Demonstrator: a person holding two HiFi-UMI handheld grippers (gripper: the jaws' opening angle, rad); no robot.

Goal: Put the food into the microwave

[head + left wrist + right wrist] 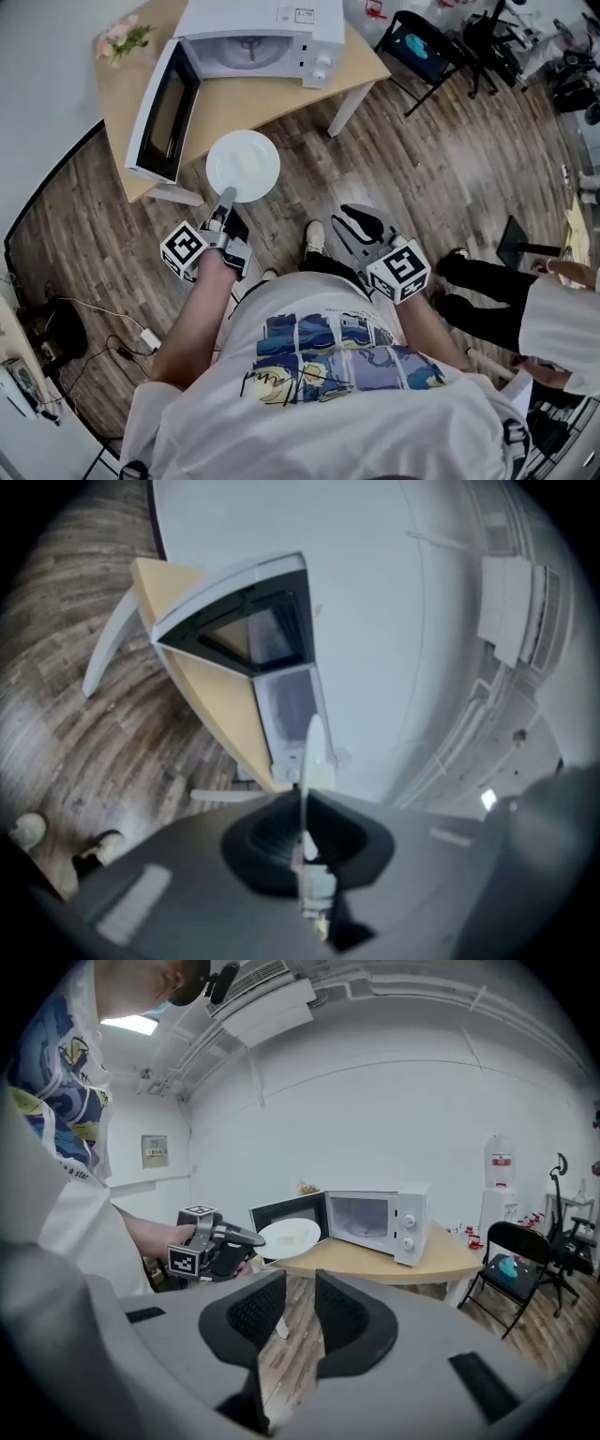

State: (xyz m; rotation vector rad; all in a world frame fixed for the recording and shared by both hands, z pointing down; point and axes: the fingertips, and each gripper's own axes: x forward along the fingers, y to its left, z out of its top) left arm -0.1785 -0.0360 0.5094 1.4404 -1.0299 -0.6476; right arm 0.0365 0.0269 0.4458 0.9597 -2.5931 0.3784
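Head view: L gripper (227,199) clamps the near rim of a white plate (243,165). The plate is held approx level, face up, over the floor (422,169) just off the table (361,66) edge, by the open door (167,112) of the microwave (253,37). Left gripper view gives the plate only edge-on btw clenched jaws. Right gripper view alone shows a pale patch of food (292,1235) on it. R gripper (300,1312): jaws apart, empty. Plate is round, no long axis. Microwave top labels too small to read.

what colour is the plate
The plate is white; head view shows it best.
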